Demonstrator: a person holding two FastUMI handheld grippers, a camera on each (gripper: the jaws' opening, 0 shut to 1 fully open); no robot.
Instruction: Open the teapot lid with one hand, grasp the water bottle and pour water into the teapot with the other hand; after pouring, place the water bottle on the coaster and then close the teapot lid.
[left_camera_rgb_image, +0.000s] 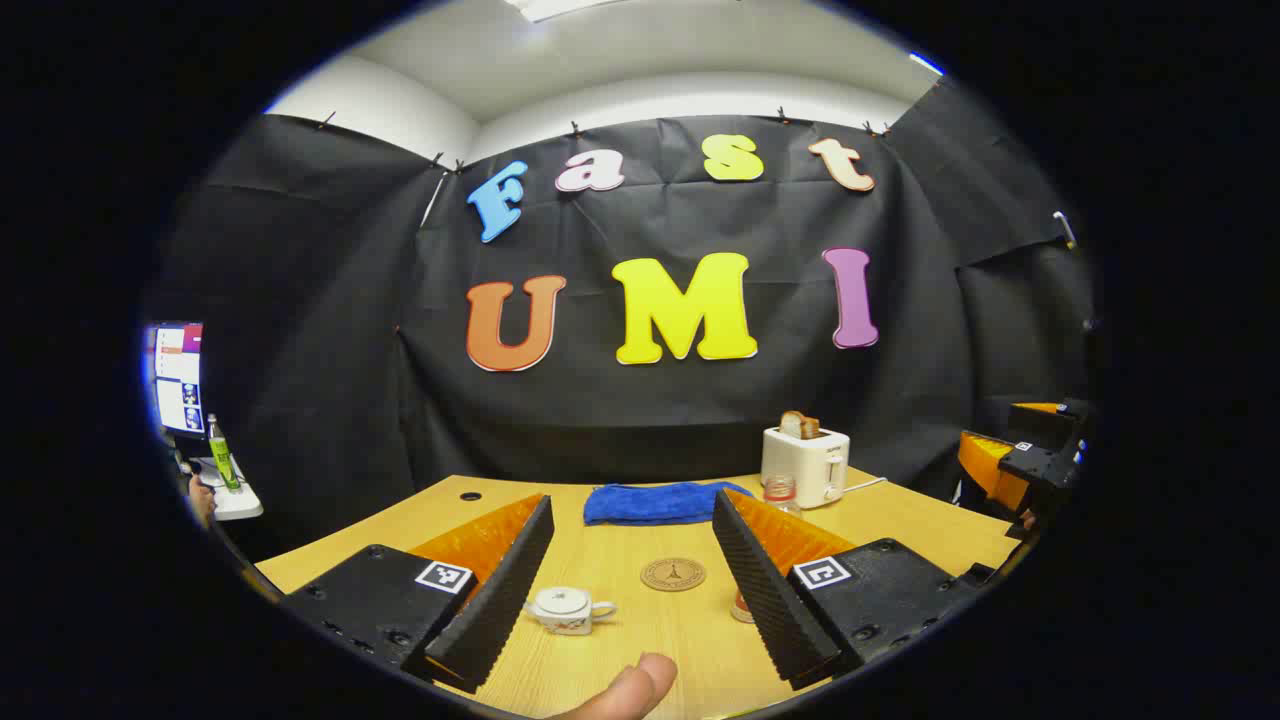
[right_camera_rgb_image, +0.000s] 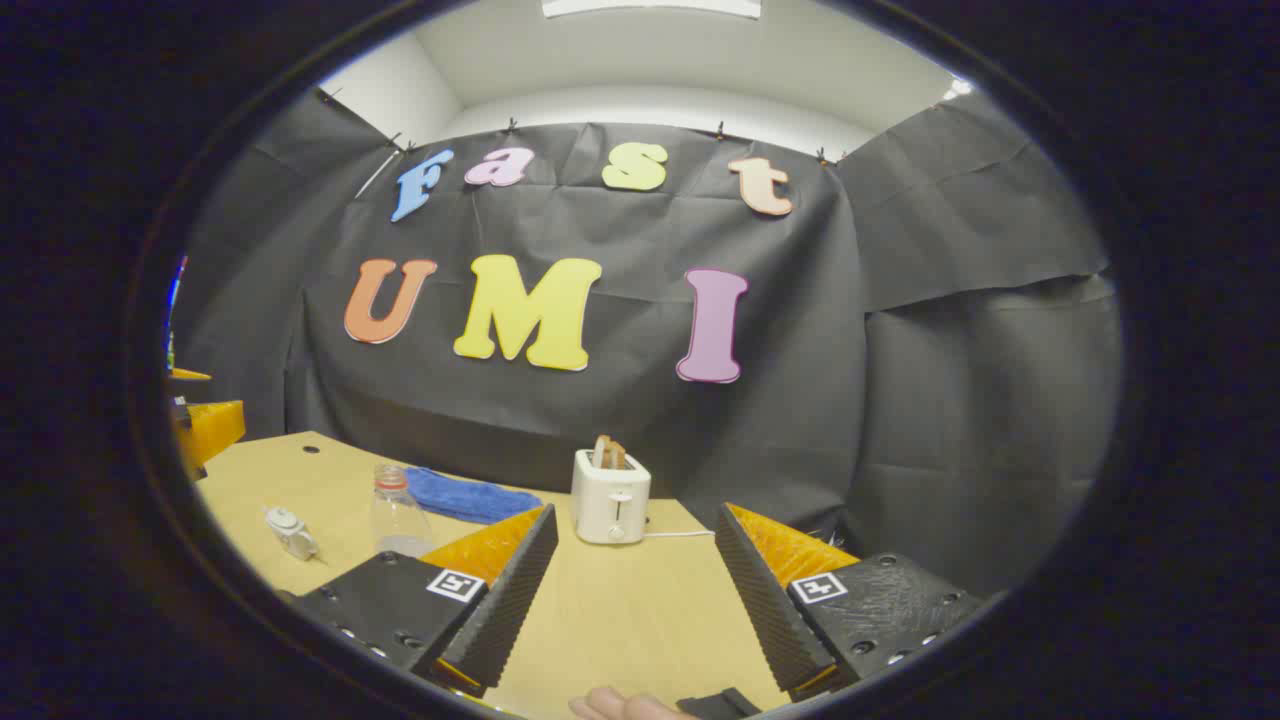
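My left gripper (left_camera_rgb_image: 640, 590), jaws spread: teapot (left_camera_rgb_image: 568, 609) near the worktop's (left_camera_rgb_image: 900, 520) front edge, small, brittle; pinch its lid knob. Coaster (left_camera_rgb_image: 673, 574) mid-worktop. My right gripper (right_camera_rgb_image: 630, 590), jaws spread: water bottle (right_camera_rgb_image: 396, 515), light, slippery; grip mid-body.

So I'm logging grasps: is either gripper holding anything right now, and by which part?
Nothing is held. The left gripper and right gripper are both open over the table; teapot and water bottle stand untouched.
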